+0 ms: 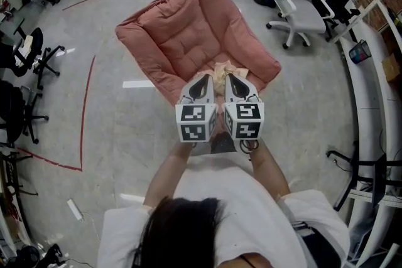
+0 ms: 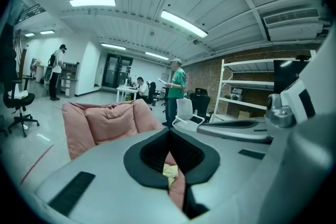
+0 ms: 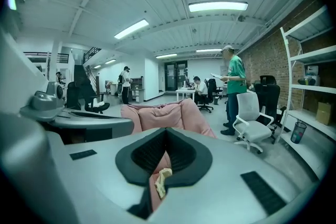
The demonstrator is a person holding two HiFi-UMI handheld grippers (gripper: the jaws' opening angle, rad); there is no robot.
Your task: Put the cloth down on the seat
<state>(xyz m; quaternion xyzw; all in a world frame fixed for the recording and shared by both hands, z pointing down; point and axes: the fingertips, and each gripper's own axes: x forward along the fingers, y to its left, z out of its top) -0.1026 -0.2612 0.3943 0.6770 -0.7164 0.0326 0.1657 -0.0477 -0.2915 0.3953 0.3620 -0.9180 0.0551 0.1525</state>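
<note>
Mid-frame, left tongs (image 1: 206, 80) and right tongs (image 1: 231, 80) clamp tight on the crumpled cream cloth (image 1: 220, 69) over the quilted pink seat (image 1: 188, 28), ready for lowering.

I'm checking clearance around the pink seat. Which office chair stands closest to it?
The white office chair, just off the pink seat's right side in the head view. The black chairs on the left stand farther away.

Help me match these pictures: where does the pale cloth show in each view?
Head view: cloth at centre, over the pink seat's near edge.
Left gripper view: cloth low centre, pinched in the jaws.
Right gripper view: cloth low centre, pinched in the jaws.
Shared landmark: the pink seat, behind the cloth everywhere.
</note>
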